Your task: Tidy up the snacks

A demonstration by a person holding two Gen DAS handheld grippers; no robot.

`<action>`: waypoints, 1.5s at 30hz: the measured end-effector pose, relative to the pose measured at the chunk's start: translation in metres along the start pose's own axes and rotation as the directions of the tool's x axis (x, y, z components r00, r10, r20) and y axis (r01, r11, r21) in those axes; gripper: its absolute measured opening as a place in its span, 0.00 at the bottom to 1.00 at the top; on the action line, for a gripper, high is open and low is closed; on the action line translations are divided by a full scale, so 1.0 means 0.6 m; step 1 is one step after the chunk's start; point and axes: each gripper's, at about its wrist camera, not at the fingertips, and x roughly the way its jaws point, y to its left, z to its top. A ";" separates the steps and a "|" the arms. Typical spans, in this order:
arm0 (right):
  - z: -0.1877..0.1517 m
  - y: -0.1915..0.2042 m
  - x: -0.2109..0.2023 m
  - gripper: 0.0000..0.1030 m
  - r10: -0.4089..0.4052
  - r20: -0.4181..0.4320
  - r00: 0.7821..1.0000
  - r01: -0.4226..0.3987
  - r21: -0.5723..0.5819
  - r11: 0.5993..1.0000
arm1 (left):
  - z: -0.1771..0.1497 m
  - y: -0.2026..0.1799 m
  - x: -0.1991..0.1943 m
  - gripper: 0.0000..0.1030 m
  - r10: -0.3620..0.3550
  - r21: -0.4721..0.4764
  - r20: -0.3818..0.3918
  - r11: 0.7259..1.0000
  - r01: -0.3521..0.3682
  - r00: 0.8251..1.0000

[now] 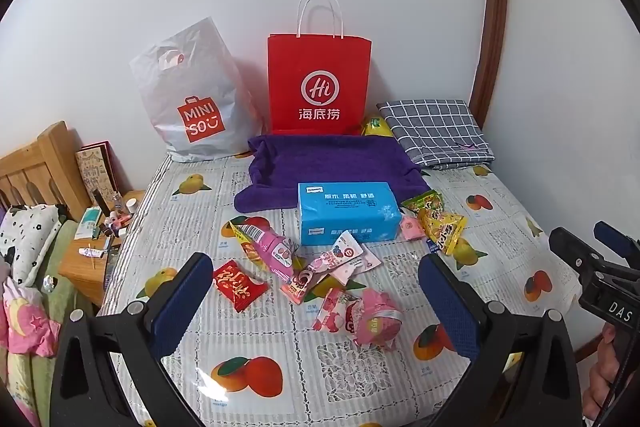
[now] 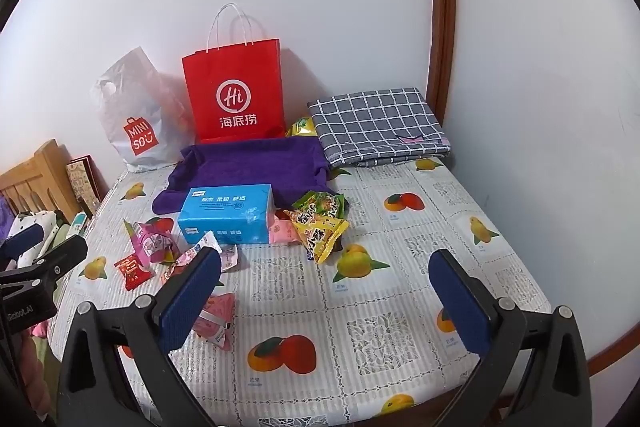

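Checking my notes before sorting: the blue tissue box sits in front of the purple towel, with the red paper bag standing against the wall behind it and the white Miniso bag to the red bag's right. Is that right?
One detail is off. The white Miniso bag stands to the left of the red paper bag, not its right, as both wrist views show. The blue tissue box does sit in front of the purple towel.

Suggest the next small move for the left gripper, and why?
Probably ease the left gripper forward and down onto the pink snack packets lying between and just ahead of its wide-open jaws. Both grippers are empty, and the snacks are loose on the fruit-print tablecloth. The right gripper faces mostly bare cloth, so the left seems better placed.
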 end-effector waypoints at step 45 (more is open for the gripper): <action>-0.020 -0.027 0.172 0.99 0.025 -0.111 0.994 -0.026 -0.010 1.000 | -0.003 0.038 0.171 0.97 -0.013 -0.045 -0.118 0.999 0.008 0.993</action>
